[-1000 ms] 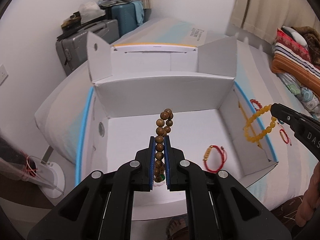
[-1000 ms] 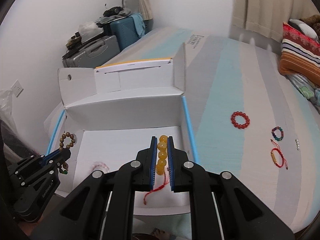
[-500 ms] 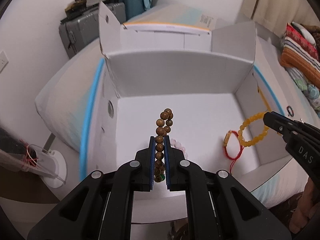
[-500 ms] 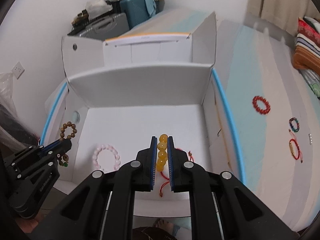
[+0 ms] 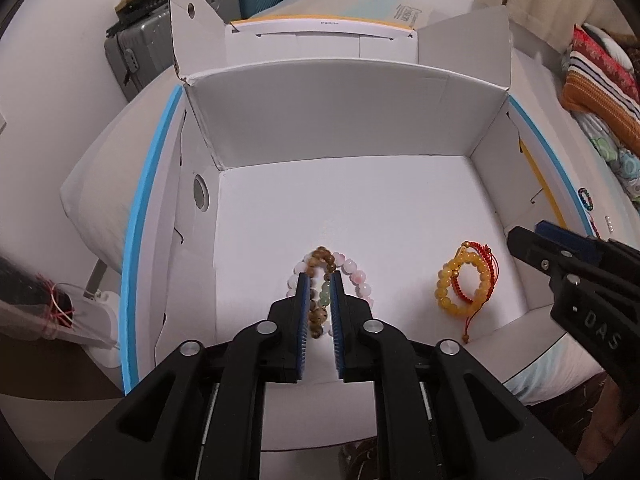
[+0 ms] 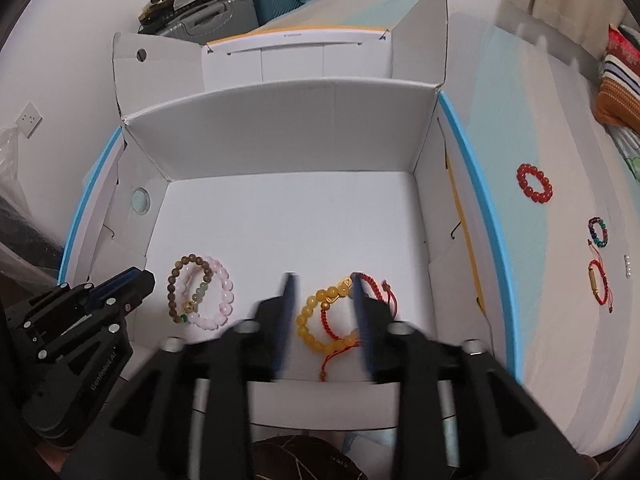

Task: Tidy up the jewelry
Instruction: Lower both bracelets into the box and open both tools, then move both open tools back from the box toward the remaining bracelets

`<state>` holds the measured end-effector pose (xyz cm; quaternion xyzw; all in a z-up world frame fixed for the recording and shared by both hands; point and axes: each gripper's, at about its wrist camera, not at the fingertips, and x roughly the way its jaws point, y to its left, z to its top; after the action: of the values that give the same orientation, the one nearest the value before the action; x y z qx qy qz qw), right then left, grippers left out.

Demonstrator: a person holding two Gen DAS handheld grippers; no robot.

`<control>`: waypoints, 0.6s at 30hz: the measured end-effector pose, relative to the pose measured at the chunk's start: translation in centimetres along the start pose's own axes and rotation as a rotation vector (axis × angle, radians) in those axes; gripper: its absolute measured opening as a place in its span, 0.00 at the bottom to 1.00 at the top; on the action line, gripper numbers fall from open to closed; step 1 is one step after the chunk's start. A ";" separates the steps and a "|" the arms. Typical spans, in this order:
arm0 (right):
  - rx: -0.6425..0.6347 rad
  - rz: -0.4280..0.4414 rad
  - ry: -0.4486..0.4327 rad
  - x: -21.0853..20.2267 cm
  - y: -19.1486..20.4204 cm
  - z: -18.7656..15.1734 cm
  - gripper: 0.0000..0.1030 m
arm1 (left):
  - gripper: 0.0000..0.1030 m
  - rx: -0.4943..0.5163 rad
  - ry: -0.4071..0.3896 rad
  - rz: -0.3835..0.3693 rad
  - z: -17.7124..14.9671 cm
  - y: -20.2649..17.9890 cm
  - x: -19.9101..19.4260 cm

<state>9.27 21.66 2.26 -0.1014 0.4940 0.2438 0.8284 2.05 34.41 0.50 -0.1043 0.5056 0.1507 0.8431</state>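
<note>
Both claws lower, opening, brown bracelet point(image 6: 191, 285) and yellow bracelet point(image 6: 320, 322) released onto box floor point(image 6: 288, 216)

White open cardboard box point(image 6: 280, 152), edged in sky blue. Brown wooden-bead bracelet point(image 6: 174, 280), with pale green beads, laid over a pale pink bead bracelet point(image 6: 224, 288). Yellow amber-coloured bead bracelet point(image 6: 310, 328); red braided cord bracelet point(image 6: 376, 286). Red bead bracelet point(image 6: 535, 183) on bedding striped in pale blue, grey and cream point(image 6: 540, 320).
</note>
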 end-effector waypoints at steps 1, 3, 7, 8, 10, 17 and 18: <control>0.003 -0.003 -0.009 -0.3 -0.1 0.0 0.48 | 0.26 -0.003 -0.006 0.004 0.0 0.1 -0.1; 0.016 -0.003 -0.026 -0.9 -0.4 0.2 0.57 | 0.41 -0.006 -0.024 0.015 0.0 0.0 -0.5; 0.071 -0.007 -0.062 -2.2 -1.3 0.6 0.85 | 0.57 0.017 -0.048 0.028 0.0 -0.6 -1.2; 0.073 -0.011 -0.067 -2.4 -1.4 0.7 0.88 | 0.62 0.016 -0.054 0.030 0.0 -0.7 -1.4; 0.074 -0.015 -0.078 -2.8 -1.6 0.7 0.89 | 0.66 0.015 -0.064 0.029 0.0 -0.9 -1.6; 0.078 -0.019 -0.118 -4.2 -2.8 0.6 0.91 | 0.87 0.017 -0.092 0.027 0.1 -2.1 -2.6; 0.079 -0.019 -0.123 -4.4 -3.0 0.5 0.92 | 0.89 0.019 -0.094 0.026 0.1 -2.2 -2.7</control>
<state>9.49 17.93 6.14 -0.0580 0.4503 0.2222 0.8628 1.77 31.96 3.01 -0.0825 0.4684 0.1615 0.8647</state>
